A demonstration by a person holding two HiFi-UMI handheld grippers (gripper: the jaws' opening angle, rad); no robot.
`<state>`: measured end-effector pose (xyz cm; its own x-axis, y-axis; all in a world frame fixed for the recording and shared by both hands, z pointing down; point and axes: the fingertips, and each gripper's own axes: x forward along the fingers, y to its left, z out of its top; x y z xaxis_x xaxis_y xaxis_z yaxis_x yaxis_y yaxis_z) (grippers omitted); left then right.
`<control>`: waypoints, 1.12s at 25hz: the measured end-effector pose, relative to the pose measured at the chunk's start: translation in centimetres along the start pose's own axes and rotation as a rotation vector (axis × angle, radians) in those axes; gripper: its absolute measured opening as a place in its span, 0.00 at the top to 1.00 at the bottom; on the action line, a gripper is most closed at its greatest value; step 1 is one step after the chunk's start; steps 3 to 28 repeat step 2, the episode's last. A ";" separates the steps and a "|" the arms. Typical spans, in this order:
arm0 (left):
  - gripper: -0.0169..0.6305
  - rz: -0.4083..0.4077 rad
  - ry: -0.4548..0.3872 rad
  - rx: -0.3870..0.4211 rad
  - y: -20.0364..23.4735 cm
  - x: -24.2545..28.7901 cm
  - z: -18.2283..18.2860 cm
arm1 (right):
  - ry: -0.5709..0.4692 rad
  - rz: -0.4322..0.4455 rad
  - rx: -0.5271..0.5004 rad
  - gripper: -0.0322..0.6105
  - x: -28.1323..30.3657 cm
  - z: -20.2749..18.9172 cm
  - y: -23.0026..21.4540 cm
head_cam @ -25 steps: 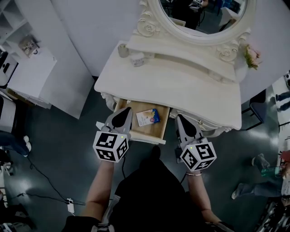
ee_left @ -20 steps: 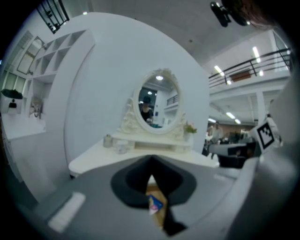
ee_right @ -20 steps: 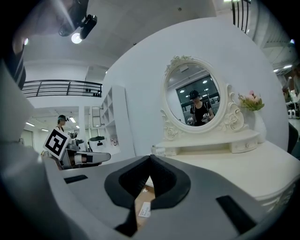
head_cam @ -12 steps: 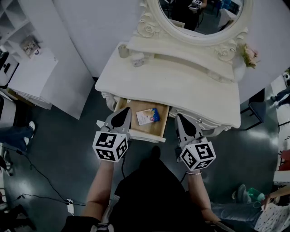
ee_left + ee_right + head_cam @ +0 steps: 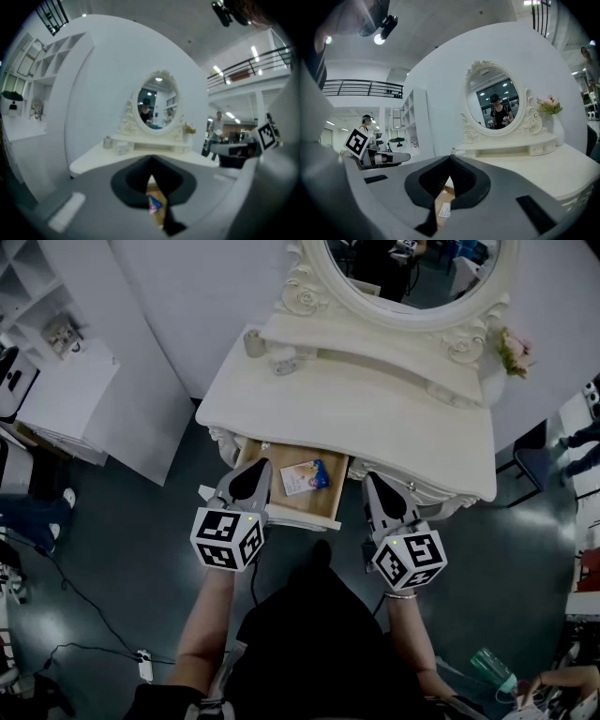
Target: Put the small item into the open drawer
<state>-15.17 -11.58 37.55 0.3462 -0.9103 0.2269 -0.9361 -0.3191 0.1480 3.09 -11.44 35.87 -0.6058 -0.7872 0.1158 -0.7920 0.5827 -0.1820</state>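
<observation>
The small item [image 5: 306, 476], a white and blue packet, lies flat inside the open wooden drawer [image 5: 323, 507] of the white dressing table [image 5: 375, 418]. My left gripper [image 5: 257, 471] is shut and empty, its tip at the drawer's left front corner. My right gripper [image 5: 374, 486] is shut and empty too, just right of the drawer under the table's edge. In the left gripper view the jaws [image 5: 151, 160] meet, with the packet [image 5: 154, 202] showing below them. In the right gripper view the jaws [image 5: 450, 158] also meet, above a strip of the drawer [image 5: 440, 201].
An oval mirror [image 5: 412, 277] stands at the back of the table, with small jars [image 5: 281, 360] at its left and pink flowers [image 5: 511, 351] at its right. White shelving [image 5: 56, 343] stands to the left. A cable [image 5: 94, 615] lies on the dark floor.
Both grippers and the packet stay almost where they were, apart from a slight shift of the whole view. A person at the lower right edge has moved.
</observation>
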 end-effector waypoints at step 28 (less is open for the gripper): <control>0.96 -0.001 -0.002 0.001 -0.1 -0.1 0.0 | -0.002 0.002 0.001 0.95 -0.1 0.0 0.1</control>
